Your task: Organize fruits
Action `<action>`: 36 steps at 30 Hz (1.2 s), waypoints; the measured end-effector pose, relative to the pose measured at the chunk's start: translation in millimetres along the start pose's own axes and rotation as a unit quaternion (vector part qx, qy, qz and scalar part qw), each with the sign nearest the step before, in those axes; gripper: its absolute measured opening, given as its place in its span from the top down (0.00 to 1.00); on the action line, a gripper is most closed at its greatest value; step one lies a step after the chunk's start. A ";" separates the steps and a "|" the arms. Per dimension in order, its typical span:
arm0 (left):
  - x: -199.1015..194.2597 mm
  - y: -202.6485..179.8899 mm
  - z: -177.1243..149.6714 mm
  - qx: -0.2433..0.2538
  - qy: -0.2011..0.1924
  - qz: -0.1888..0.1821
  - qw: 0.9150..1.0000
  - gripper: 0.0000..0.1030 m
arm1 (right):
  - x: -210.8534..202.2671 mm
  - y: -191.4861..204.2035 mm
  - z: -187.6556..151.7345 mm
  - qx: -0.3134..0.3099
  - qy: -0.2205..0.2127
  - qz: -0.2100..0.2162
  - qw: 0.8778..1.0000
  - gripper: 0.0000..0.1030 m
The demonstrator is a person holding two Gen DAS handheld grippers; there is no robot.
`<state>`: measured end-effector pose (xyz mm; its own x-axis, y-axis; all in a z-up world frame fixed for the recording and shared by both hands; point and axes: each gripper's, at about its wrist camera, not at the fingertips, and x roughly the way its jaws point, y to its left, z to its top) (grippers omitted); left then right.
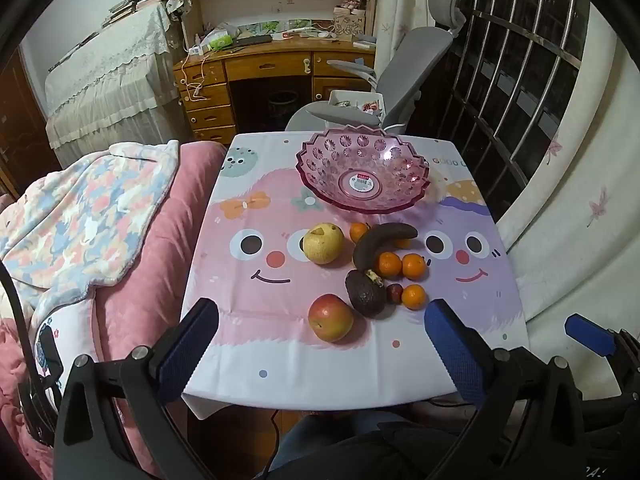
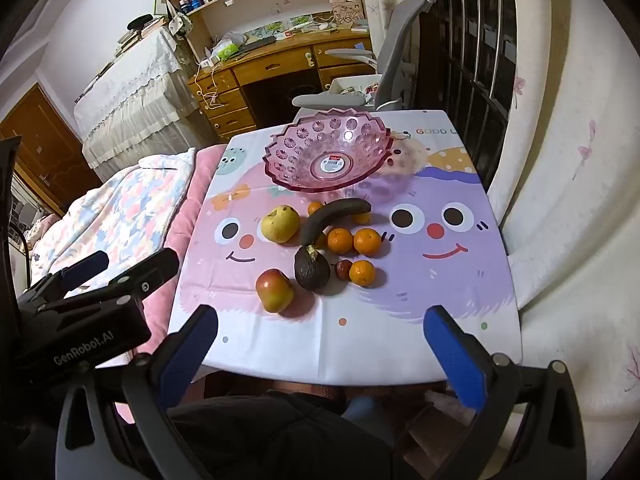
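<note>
An empty pink plastic bowl (image 1: 362, 148) (image 2: 296, 148) stands at the far side of the small table (image 1: 280, 376) (image 2: 400, 344). In front of it lie a yellow pear (image 1: 323, 242) (image 2: 281, 223), a dark banana (image 1: 384, 240) (image 2: 334, 214), several mandarins (image 1: 414, 266) (image 2: 367, 241), a dark avocado (image 1: 366, 292) (image 2: 312, 269), a small dark red fruit (image 1: 395, 292) (image 2: 343, 269) and a red apple (image 1: 330, 317) (image 2: 275, 290). My left gripper (image 1: 320, 320) hangs open above the near table edge, nothing between its fingers. My right gripper (image 2: 322, 324) is open likewise, to the right of the left one.
A bed with a pink quilt and patterned blanket (image 1: 80, 220) (image 2: 128, 200) borders the table's left side. A grey office chair (image 1: 404, 76) (image 2: 396, 52) and a wooden desk (image 1: 260, 68) stand behind. A curtain (image 1: 580, 220) hangs close on the right. A person's dark clothing (image 2: 280, 432) is below.
</note>
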<state>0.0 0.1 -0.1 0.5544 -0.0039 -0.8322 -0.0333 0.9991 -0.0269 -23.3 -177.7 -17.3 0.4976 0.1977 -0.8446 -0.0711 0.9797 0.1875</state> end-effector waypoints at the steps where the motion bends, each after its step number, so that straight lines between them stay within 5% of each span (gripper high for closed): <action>1: -0.1 0.0 0.0 0.000 -0.001 -0.001 1.000 0.01 | 0.5 0.2 0.6 0.000 0.000 0.000 1.000 0.00; 36: 5.6 2.7 -5.6 -0.002 0.011 -0.002 1.000 0.02 | 6.8 2.4 4.0 -0.002 0.008 -0.007 1.000 0.00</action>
<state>-1.6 2.5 -7.9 0.5364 -0.0079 -0.8439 -0.0342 0.9989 -0.0311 -16.6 -174.2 -20.6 0.4845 0.1837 -0.8553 -0.0680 0.9827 0.1725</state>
